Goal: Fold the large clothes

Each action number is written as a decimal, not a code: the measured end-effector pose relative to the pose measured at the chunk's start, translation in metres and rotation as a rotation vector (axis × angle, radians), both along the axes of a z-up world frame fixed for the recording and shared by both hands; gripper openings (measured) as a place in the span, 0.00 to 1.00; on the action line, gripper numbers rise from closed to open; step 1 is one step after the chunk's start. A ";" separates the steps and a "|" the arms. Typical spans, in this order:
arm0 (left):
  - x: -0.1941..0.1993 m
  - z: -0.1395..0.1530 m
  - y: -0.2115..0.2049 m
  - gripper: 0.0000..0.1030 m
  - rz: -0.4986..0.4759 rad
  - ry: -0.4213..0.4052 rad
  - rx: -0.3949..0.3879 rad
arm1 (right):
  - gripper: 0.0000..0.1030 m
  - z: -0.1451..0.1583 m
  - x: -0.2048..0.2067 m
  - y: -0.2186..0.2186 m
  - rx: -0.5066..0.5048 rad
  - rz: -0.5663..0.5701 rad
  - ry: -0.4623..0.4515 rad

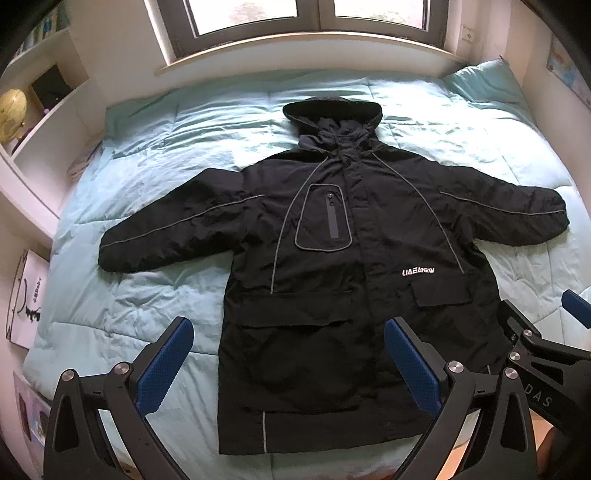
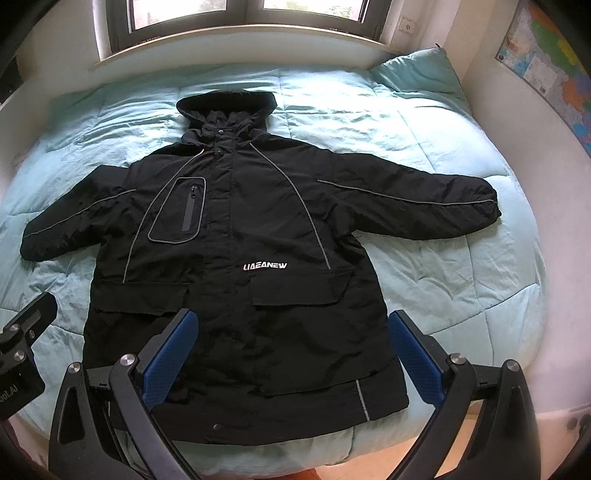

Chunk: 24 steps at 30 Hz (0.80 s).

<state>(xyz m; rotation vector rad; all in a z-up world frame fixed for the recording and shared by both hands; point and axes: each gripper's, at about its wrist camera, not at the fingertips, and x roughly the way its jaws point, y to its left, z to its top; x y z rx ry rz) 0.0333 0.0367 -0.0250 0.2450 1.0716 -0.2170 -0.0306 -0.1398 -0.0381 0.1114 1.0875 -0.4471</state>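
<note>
Starting fold: black jacket (image 1: 351, 266) is laid flat, front up, sleeves spread, on the blue quilt (image 1: 147, 295). Left gripper (image 1: 288, 362) and right gripper (image 2: 293, 354) are held spread wide, empty, above the hem. A sleeve cuff should be pinched first and folded across the chest.

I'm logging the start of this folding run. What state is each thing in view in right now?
Jacket: spread flat, front up, closed, unfolded.
Sleeves: both stretched out to the sides.
Hood: lying flat above the collar.
Chest pocket: zipped shut.
Quilt: spread over the bed, lightly wrinkled.
Left gripper: open, holding nothing.
Right gripper: open, holding nothing.
Window: closed.
</note>
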 end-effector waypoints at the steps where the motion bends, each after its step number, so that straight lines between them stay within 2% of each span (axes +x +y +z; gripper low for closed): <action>1: 0.002 -0.001 0.002 1.00 -0.003 0.001 -0.001 | 1.00 0.000 0.001 0.002 -0.002 -0.004 0.001; 15: 0.028 -0.014 0.031 1.00 -0.018 0.029 -0.018 | 1.00 -0.008 0.016 0.027 -0.022 -0.042 0.012; 24: 0.031 -0.015 0.034 1.00 0.034 0.028 -0.009 | 1.00 -0.009 0.027 0.024 -0.016 -0.008 -0.001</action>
